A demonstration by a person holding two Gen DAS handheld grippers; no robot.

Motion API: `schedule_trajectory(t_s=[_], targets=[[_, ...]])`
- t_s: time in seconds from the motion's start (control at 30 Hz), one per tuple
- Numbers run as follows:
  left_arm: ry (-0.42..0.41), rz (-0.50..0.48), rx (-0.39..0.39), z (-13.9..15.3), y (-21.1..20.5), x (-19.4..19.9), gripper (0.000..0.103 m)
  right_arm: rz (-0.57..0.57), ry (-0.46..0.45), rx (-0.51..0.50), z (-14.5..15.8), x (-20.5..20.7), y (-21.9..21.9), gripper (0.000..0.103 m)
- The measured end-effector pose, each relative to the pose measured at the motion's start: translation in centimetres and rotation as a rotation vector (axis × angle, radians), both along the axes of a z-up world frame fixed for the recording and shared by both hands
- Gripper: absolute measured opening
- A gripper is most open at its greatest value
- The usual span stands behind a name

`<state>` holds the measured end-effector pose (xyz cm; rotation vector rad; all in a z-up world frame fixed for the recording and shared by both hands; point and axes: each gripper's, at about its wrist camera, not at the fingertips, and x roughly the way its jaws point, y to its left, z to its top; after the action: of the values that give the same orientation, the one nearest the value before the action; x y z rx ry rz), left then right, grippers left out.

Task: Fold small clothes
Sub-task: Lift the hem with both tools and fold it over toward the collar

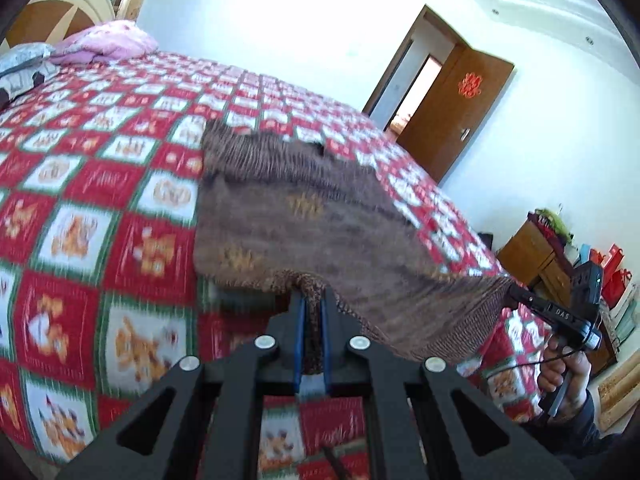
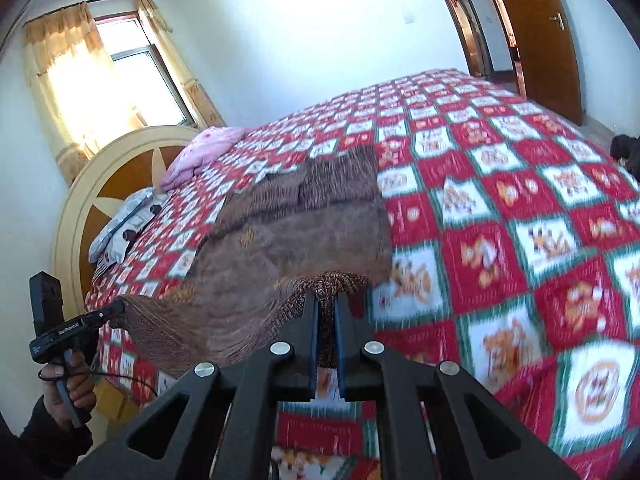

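A brown knitted garment [image 1: 304, 208] with small orange motifs is held up over the bed, its far part resting on the quilt. My left gripper [image 1: 311, 300] is shut on the garment's near hem. My right gripper [image 2: 326, 300] is shut on the other end of the same hem [image 2: 280, 240]. Each gripper shows in the other's view: the right one [image 1: 516, 290] at the garment's right corner, the left one [image 2: 118, 308] at its left corner. The hem hangs stretched between them.
The bed carries a red, white and green checked quilt [image 1: 100, 184]. Pink bedding [image 1: 108, 42] and a grey pillow [image 2: 124, 220] lie by the headboard [image 2: 104, 184]. A wooden door [image 1: 456, 112] stands open; a cabinet [image 1: 536, 252] with red bags stands beside the bed.
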<state>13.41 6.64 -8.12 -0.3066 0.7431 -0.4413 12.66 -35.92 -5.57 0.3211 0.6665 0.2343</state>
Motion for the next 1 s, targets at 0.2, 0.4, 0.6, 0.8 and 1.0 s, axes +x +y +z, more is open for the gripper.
schedule_trajectory(t_s=[0.2, 0.4, 0.6, 0.8, 1.0], targets=[[-0.017, 0.032, -0.071, 1.2, 0.8, 3.8, 0.007, -0.005, -0.030, -0.023, 2.0, 4.1, -0.4, 0.007], [-0.017, 0.073, -0.124, 1.7, 1.4, 7.6, 0.007, -0.010, -0.058, -0.026, 3.5, 9.1, -0.4, 0.006], [-0.018, 0.103, -0.143, 2.3, 1.9, 10.9, 0.007, -0.004, -0.070, -0.031, 4.4, 13.5, 0.4, 0.006], [-0.027, 0.118, -0.135, 3.4, 1.9, 14.1, 0.007, -0.004, -0.087, -0.048, 5.5, 17.6, 1.1, 0.006], [-0.042, 0.141, -0.113, 3.9, 2.2, 17.9, 0.007, -0.010, -0.068, -0.066, 5.7, 22.8, 1.5, 0.006]])
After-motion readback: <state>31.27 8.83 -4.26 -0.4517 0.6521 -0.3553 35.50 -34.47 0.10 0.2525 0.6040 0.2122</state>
